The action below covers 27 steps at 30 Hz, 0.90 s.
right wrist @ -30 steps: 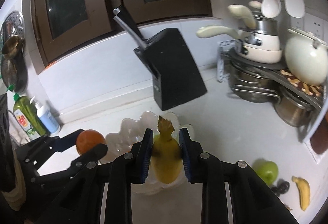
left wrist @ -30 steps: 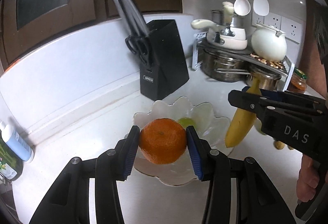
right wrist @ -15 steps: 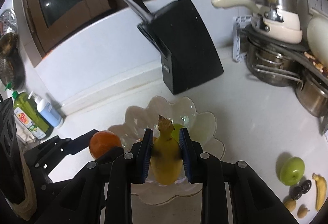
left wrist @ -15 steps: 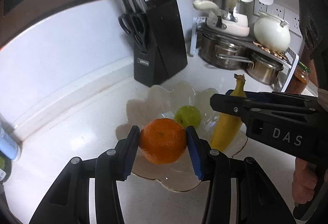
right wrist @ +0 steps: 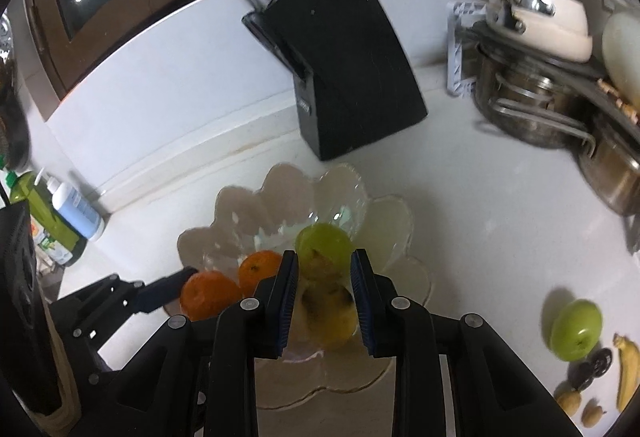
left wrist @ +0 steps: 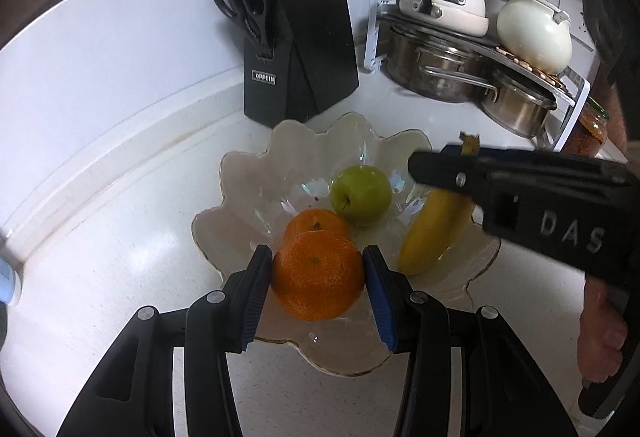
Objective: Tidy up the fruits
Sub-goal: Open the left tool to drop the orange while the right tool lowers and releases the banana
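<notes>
My left gripper (left wrist: 317, 277) is shut on an orange (left wrist: 318, 275) and holds it over the near rim of a scalloped glass bowl (left wrist: 248, 173). Inside the bowl lie a second orange (left wrist: 316, 221) and a green apple (left wrist: 361, 194). My right gripper (right wrist: 325, 291) is shut on a banana (right wrist: 329, 311), tilted down into the bowl's right side; the banana also shows in the left wrist view (left wrist: 432, 233). The bowl (right wrist: 392, 221), both oranges (right wrist: 210, 295) and the apple (right wrist: 322, 243) show in the right wrist view.
A black knife block (left wrist: 298, 37) stands behind the bowl. A rack with steel pots (left wrist: 436, 73) and a white kettle (left wrist: 534, 33) is at the right. On the counter to the right lie another green apple (right wrist: 576, 323), a small banana (right wrist: 626, 373) and small fruits. Soap bottles (right wrist: 68, 205) stand at the left.
Both grippers have moved forward and down over the bowl. The banana now tips down into the bowl's right side, and a second orange has come into view inside the bowl.
</notes>
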Motion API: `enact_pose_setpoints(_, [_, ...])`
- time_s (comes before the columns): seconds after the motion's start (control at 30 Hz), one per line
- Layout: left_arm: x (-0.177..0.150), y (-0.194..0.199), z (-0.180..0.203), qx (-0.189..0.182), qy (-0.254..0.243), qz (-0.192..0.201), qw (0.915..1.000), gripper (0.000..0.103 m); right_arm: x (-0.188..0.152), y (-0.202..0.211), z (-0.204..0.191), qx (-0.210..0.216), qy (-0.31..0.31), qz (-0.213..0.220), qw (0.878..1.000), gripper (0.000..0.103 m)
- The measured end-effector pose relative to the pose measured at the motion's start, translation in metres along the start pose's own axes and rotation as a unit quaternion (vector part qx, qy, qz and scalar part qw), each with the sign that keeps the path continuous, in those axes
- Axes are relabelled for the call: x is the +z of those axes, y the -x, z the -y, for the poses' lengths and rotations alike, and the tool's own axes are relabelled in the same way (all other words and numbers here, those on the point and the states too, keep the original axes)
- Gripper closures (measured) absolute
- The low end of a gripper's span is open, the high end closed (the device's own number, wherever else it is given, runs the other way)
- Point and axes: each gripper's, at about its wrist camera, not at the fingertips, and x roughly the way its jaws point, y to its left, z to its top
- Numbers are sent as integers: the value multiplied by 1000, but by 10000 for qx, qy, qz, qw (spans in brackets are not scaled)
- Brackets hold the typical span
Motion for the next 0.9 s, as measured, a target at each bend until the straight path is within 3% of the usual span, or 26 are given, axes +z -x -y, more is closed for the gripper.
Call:
enact_pose_setpoints(0.07, [0, -3, 0, -18, 19, -54, 10000, 56, 3, -1, 0, -55, 52, 17, 10000, 70])
enact_pose_setpoints(0.17, [2, 1, 0, 30, 35, 77, 10000, 43, 6, -3, 3, -40, 2, 43, 10000, 60])
enact_pose_setpoints(0.23, [4, 7, -1, 119, 46, 230, 9997, 38, 9, -5, 5, -8, -38, 72, 10000, 60])
enact_pose_setpoints(0.43, [8, 12, -11, 299, 233, 356, 9987, 35, 14, -10, 7, 73, -106, 88, 9999, 59])
enact_pose_setpoints(0.9, [2, 30, -49, 961, 647, 513, 9919, 31, 30, -26, -30, 414, 222, 28, 9989, 59])
